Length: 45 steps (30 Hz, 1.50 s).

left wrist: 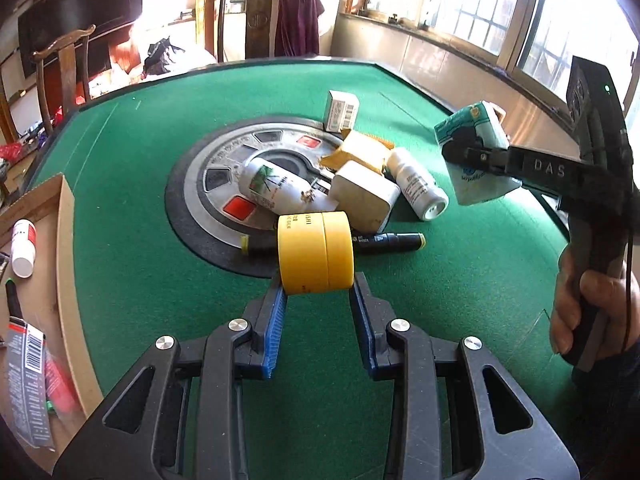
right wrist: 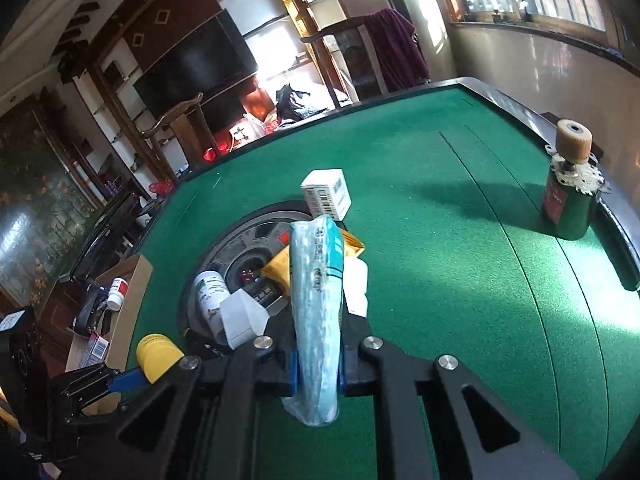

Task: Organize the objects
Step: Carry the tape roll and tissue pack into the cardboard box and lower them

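Yellow tape roll (left wrist: 316,252) sits pinched in the left gripper (left wrist: 318,292) above the green felt table (left wrist: 140,184); the right gripper (right wrist: 318,364) clamps what looks like a tissue pack (right wrist: 318,300).

The left tongs (left wrist: 318,292) pointed down and forward over the worktop, their blue-padded fingers (left wrist: 276,320) pressed against the two flat ends of a yellow jar (left wrist: 316,256) held between the tips. The right tongs (right wrist: 318,364) were clamped tight on a pale blue tissue pack (right wrist: 318,304), which stood up between the jaws. In the left wrist view a bare hand (left wrist: 580,312) gripped the dark handle of the right tongs
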Each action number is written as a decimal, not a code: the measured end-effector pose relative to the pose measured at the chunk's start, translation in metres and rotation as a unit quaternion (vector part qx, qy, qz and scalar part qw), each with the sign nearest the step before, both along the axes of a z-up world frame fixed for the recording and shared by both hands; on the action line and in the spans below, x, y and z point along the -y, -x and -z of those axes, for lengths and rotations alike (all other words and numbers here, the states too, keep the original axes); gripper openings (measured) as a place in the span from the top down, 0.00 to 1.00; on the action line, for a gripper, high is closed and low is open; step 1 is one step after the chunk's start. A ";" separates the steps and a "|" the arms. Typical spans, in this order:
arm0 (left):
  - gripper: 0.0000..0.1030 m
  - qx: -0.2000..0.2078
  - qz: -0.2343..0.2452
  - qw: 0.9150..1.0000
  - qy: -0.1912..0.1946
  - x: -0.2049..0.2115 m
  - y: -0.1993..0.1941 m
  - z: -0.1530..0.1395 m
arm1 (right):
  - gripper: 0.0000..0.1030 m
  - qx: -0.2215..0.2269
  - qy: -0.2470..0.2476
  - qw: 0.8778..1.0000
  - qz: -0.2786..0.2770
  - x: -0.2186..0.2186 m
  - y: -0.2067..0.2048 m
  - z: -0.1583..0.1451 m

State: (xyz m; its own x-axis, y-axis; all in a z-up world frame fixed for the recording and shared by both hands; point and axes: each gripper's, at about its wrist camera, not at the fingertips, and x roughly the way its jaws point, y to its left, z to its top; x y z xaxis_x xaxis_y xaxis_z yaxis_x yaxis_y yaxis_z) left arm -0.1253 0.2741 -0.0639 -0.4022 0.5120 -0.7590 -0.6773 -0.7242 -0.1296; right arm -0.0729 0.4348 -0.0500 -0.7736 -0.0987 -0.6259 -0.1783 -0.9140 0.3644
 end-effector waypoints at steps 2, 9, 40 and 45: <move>0.70 -0.007 -0.009 1.000 -0.008 0.007 0.000 -0.006 | 0.89 -0.017 0.010 0.999 -0.027 0.013 -0.002 -0.005; 0.70 -0.053 -0.046 0.997 -0.010 0.025 -0.007 -0.021 | 0.89 -0.021 -0.019 0.996 -0.081 0.058 0.001 -0.008; 0.70 -0.114 -0.175 0.973 -0.096 0.162 -0.017 -0.050 | 0.89 -0.018 0.012 0.981 -0.194 0.222 0.023 -0.004; 0.70 -0.111 -0.209 0.966 -0.107 0.193 -0.016 -0.046 | 0.89 -0.017 0.005 0.976 -0.219 0.253 0.029 -0.005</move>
